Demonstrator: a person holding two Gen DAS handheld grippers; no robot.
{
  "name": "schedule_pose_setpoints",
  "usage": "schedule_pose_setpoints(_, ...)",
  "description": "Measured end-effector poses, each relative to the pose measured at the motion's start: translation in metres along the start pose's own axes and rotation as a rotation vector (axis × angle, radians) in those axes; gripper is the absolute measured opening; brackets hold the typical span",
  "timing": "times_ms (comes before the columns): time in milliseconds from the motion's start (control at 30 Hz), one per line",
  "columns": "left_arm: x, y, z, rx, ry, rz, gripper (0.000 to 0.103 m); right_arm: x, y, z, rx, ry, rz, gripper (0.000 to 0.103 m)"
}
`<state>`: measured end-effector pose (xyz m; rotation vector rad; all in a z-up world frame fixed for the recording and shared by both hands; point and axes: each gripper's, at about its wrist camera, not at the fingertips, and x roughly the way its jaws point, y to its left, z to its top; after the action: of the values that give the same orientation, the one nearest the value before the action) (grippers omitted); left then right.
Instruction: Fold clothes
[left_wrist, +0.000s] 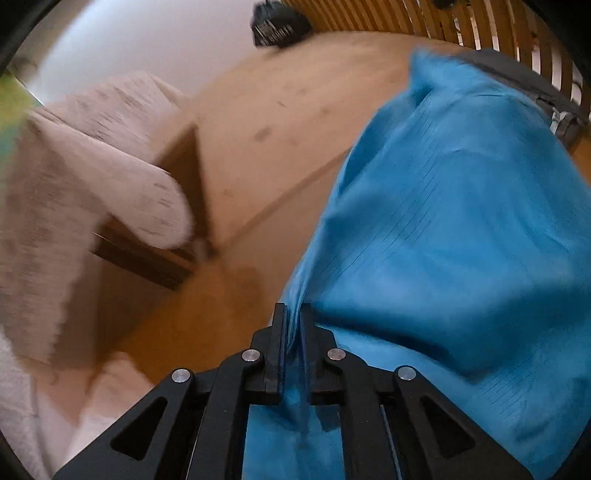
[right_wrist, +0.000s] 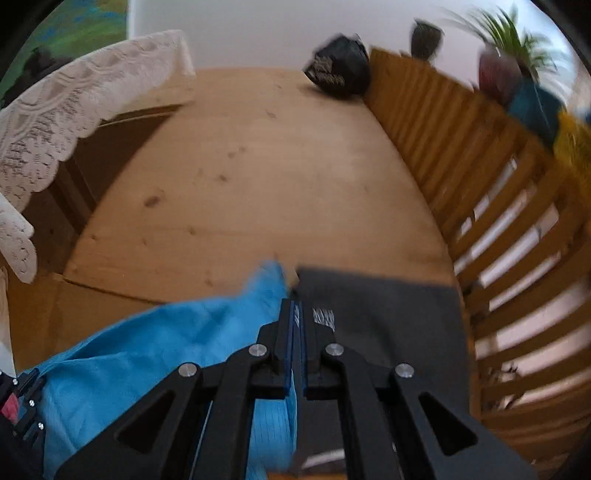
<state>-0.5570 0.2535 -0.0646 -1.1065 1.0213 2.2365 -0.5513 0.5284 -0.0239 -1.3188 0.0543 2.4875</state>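
Both grippers, left (left_wrist: 293, 314) and right (right_wrist: 297, 310), pinch the blue cloth (left_wrist: 443, 229): thin, limp, light. Grip hems; it billows toward 2 o'clock.

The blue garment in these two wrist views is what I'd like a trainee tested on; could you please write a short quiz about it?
1. True or false: the left hand-held gripper is shut on the blue garment.
2. In the right wrist view, what lies right of the right hand-held gripper?
A. a dark grey folded cloth
B. a red towel
C. a white plate
3. Fill in: the lace cloth hangs at the ____ side of the right wrist view.

Key
1. true; blue fabric is pinched between its fingers.
2. A, the dark grey folded cloth on the wooden table.
3. left
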Motion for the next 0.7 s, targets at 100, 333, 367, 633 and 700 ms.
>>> schedule_pose_setpoints(100,-0.017,0.010,0.002,-0.010,-0.007,0.008,0.025,-0.033,-0.009,-0.025,-0.019,-0.017,0.050,0.005)
schedule_pose_setpoints(333,-0.147,0.017,-0.091,0.035,-0.102,-0.030,0.044,-0.128,0.043,-0.174,-0.268,0.048,0.408,0.015)
schedule_pose_setpoints(367,-0.157,0.019,-0.112,0.021,-0.100,-0.053,0.045,-0.133,0.055,-0.197,-0.297,0.080,0.456,0.016)
schedule_pose_setpoints(633,-0.188,-0.064,-0.295,0.012,0.066,-0.224,0.047,-0.147,0.141,-0.320,-0.508,0.216,0.563,0.025)
schedule_pose_setpoints(700,-0.187,-0.084,-0.315,0.004,0.083,-0.251,0.047,-0.153,0.156,-0.330,-0.520,0.246,0.591,0.026)
